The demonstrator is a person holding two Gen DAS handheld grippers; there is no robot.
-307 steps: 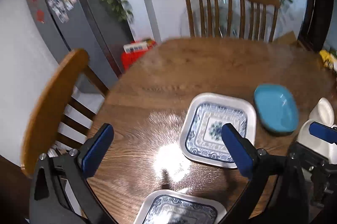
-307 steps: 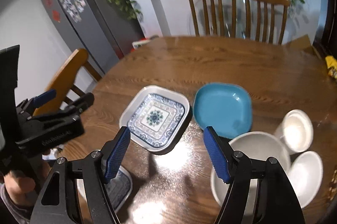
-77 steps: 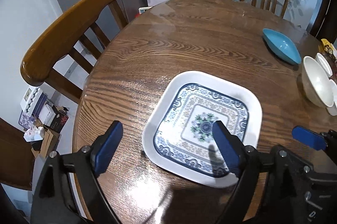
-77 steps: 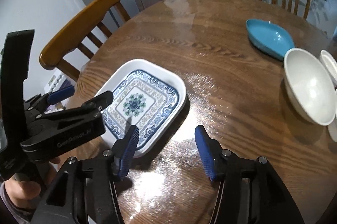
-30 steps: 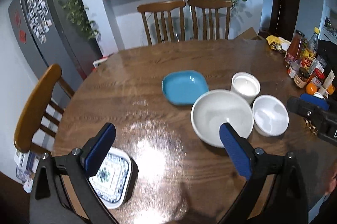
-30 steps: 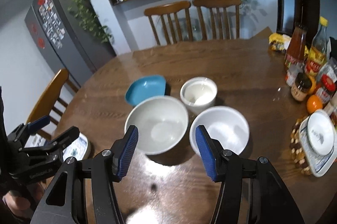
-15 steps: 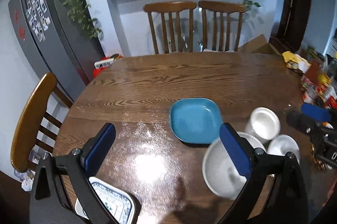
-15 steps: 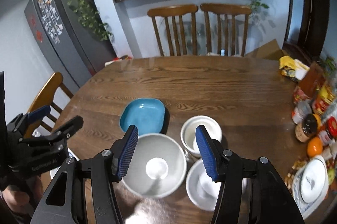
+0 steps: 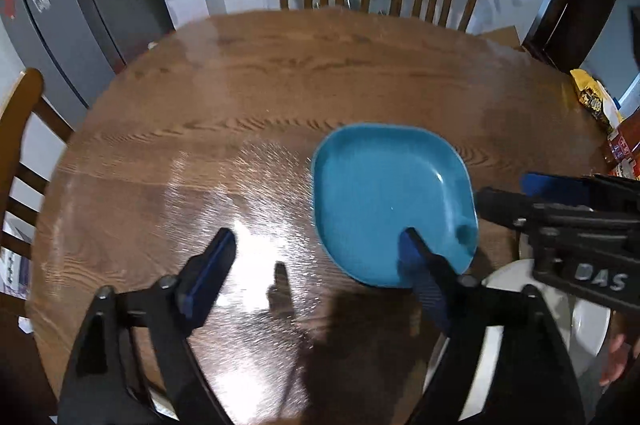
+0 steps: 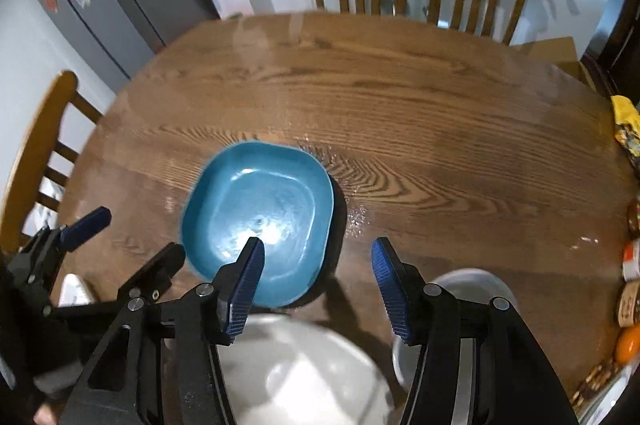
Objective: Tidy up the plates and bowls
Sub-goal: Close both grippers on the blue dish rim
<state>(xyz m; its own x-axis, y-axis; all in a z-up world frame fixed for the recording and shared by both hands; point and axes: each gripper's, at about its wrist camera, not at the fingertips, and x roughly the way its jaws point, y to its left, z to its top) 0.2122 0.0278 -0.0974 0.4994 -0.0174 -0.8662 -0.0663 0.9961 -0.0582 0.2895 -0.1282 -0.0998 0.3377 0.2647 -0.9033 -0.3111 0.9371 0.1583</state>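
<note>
Glossy blue plate (image 10: 260, 213); polished, grained wooden table (image 10: 400, 97); glossy white bowl (image 10: 304, 377).

The plate (image 10: 260, 221) was plain teal-blue. The table (image 10: 400, 97) was brown with dark wavy grain. The bowl (image 10: 304, 377) at its near edge was white. Gripper pads (image 10: 246, 285) were blue, ribbed.

Left gripper (image 9: 314, 265): black plastic frame, two angled arms ending in blue ribbed pads (image 9: 212, 275), silver screws at the pivots. Right gripper (image 10: 318, 275): same build, black arms, blue textured pads (image 10: 387, 289), round silver screw heads (image 10: 431, 289) on each arm. White lettering, partly legible, marks its black body where it shows in the left view. A grey sleeve cuff (image 10: 52, 377) shows at the left hand.
</note>
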